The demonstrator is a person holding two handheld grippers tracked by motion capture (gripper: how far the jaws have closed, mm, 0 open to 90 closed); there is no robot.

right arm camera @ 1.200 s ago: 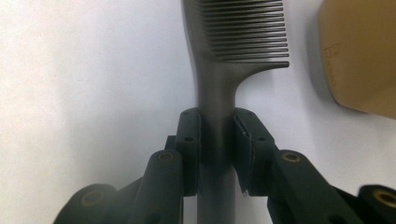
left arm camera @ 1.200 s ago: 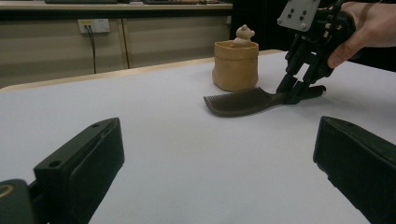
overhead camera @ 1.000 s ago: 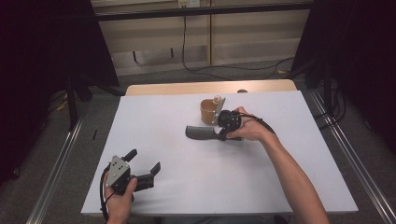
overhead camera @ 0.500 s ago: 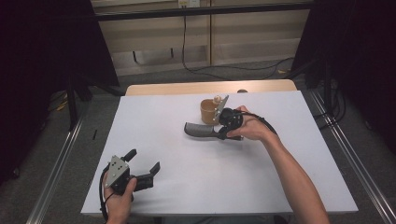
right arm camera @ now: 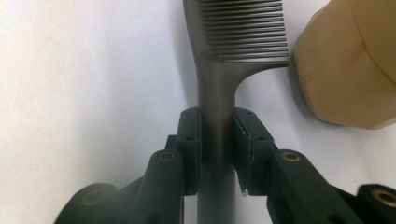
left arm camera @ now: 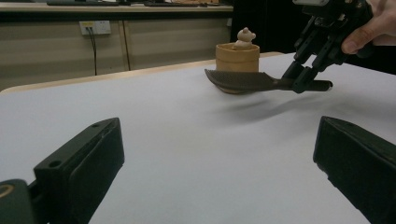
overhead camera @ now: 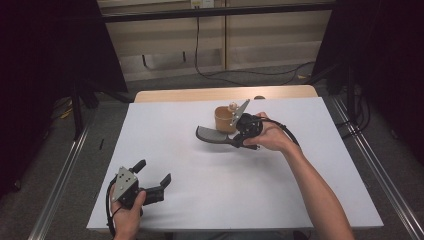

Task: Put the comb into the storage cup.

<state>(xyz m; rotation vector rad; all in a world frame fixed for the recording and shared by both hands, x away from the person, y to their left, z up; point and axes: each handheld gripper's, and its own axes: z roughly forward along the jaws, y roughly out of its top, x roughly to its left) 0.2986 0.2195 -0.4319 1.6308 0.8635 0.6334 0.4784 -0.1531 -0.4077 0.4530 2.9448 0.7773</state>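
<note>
Plastic, stiff and light is my guess for the slotted spatula [right arm camera: 219, 93]; my right gripper [right arm camera: 217, 154] clamps its smooth handle, the sensible hold though possibly slippery. High view puts it mid-frame by the tan cup [overhead camera: 226, 119]. Left gripper view shows it lifted off the counter [left arm camera: 187, 154], a figurine [left arm camera: 244, 37] in the cup. My left gripper [overhead camera: 152, 175] gapes empty.

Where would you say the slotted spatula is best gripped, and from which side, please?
Probably on its narrow handle, just behind the head, from the handle end. The slotted spatula has a slim straight handle that fits between the jaws, whereas its ribbed head is wide. The right gripper is shut on it there, beside the wooden cup.
</note>
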